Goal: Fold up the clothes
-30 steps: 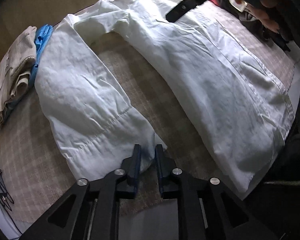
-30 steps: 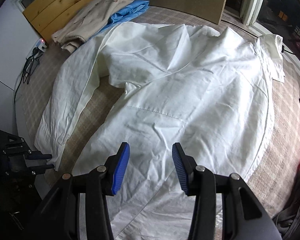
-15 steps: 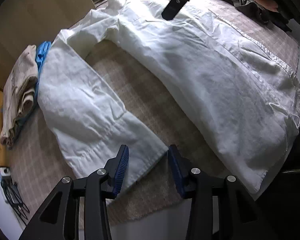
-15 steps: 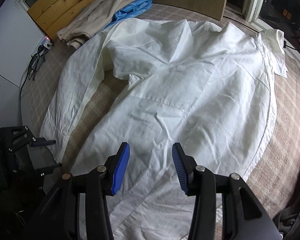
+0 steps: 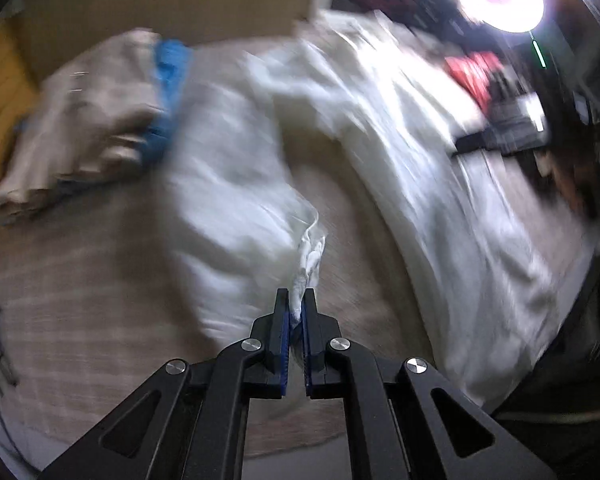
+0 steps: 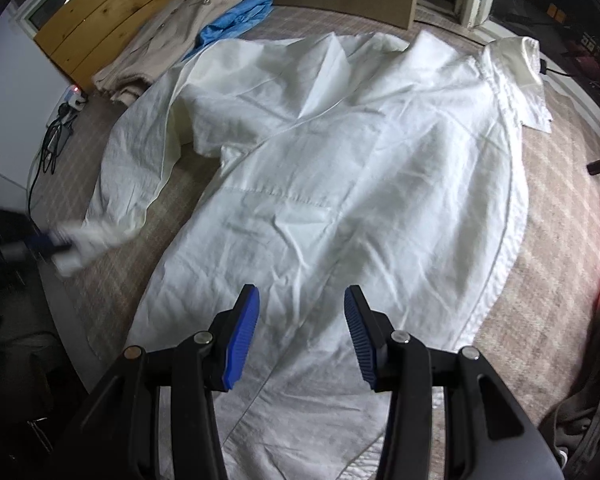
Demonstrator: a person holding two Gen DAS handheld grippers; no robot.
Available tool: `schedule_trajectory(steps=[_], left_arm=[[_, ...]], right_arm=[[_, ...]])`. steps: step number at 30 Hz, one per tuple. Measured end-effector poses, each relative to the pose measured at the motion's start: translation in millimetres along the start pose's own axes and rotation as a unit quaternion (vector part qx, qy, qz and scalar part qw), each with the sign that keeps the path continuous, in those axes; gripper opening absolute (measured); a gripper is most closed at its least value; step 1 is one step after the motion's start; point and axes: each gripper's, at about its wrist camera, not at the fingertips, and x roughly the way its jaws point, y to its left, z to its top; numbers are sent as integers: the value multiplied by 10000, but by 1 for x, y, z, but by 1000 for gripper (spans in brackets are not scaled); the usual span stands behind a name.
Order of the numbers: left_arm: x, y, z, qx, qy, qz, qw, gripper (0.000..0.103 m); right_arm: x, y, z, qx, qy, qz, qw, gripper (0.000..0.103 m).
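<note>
White shirt (image 6: 340,168) spread flat; beige garment (image 6: 168,40), blue garment (image 6: 236,16) beside sleeve.

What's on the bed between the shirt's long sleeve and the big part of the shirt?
Nothing, just bare checked bedcover between sleeve and white shirt body, in the right wrist view.

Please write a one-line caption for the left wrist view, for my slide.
Left gripper shut on the cuff of the white shirt, lifting its sleeve off the bed.

The whole left wrist view is smeared, so the beige garment (image 5: 80,120) beside the white shirt (image 5: 228,184) shows no detail. In the right wrist view, the shirt's lower hem is hidden behind the right gripper (image 6: 300,336), and the left gripper (image 6: 56,246) at the sleeve cuff is a blur.
</note>
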Motion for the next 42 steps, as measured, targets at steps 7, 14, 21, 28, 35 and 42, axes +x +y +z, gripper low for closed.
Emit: schedule_trajectory(steps=[7,14,21,28,35,42], left_arm=[[-83,82,61,-625,-945,858,9898,4],[-102,171,110,-789,-952,1525,9805,4],[-69,152,95,-39,-379,2040,9782,4],[-30,154,81,31,126,2125,9771,4],[-13,171,67,-338,359,2069,9771,4],[-14,166,60,-396,365,1993,9785,4]], right_arm=[[-11,-5,31,138,-204,-349,9991,44],[28,-23,79,413,-261,-689,9964,44],[53,-36,94,573,-191,-806,9949,36],[57,-45,148,90,-427,-938,9946,22],[28,-94,178,617,-635,-645,9940,32],[24,-108,211,19,-246,-729,9970,45]])
